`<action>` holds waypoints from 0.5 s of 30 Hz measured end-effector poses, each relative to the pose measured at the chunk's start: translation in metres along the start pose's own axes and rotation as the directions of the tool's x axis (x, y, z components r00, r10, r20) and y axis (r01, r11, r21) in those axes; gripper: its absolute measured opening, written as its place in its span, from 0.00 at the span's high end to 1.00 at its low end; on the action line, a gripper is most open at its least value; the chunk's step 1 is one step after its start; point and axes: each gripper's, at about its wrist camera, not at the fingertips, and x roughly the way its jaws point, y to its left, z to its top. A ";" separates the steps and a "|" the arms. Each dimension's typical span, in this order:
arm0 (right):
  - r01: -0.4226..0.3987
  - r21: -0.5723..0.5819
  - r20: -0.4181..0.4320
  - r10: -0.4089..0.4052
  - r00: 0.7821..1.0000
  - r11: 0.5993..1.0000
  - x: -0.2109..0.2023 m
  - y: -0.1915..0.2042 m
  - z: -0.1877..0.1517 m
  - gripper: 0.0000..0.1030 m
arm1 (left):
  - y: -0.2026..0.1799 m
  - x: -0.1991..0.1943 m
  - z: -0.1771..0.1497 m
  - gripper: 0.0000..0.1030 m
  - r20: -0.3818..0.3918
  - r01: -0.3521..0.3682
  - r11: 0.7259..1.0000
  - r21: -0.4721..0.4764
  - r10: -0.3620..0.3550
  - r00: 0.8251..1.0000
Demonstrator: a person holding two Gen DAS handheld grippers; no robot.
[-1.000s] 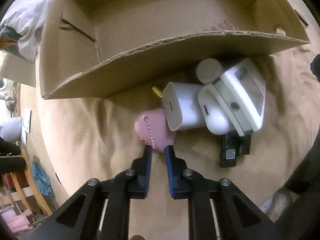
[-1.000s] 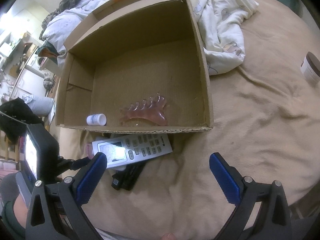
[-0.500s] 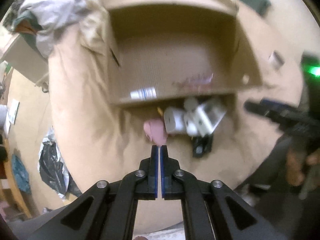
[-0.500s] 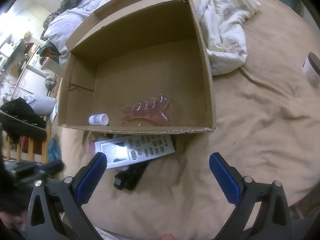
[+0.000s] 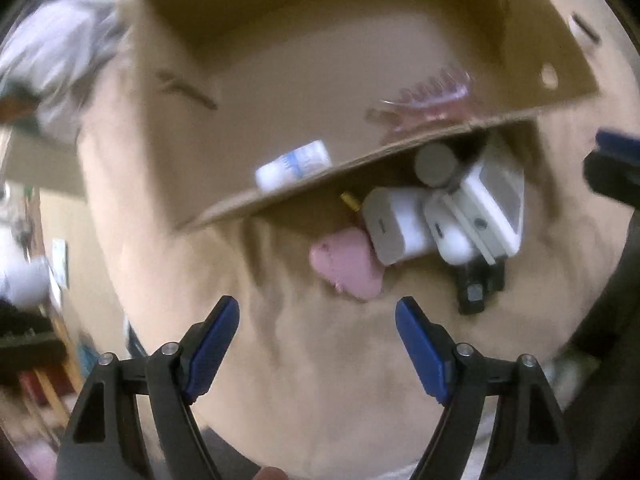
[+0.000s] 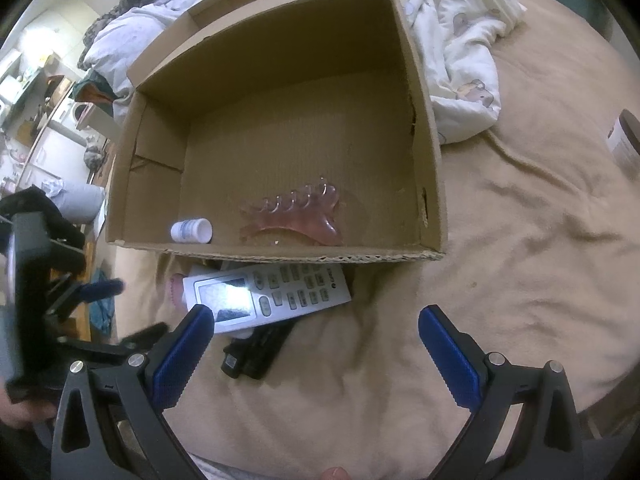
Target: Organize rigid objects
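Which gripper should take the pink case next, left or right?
Left. The left gripper has just opened, nothing between its jaws, and the pink case lies just ahead. The right gripper faces the remote.

Dim, motion-blurred left view; fisheye-warped

A bed covered by a wrinkled tan blanket fills most of the view. A crumpled white printed quilt lies at its far side, with more pale bedding heaped beyond. At the far left, a brightly lit, cluttered room edge shows white furniture.
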 end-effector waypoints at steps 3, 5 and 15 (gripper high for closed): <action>0.001 -0.008 0.000 -0.001 1.000 1.000 -0.001 0.000 -0.001 0.00 | -0.012 0.016 0.008 0.24 -0.010 -0.008 0.999 0.053 0.008 1.000; 0.003 -0.006 -0.001 -0.003 1.000 1.000 -0.001 -0.002 -0.001 0.00 | -0.018 0.025 0.013 0.28 -0.006 -0.031 0.996 0.080 0.032 0.999; 0.010 -0.006 -0.003 -0.010 1.000 1.000 -0.001 -0.004 0.000 0.00 | -0.027 0.037 0.012 0.57 -0.034 0.017 0.988 0.153 -0.012 0.999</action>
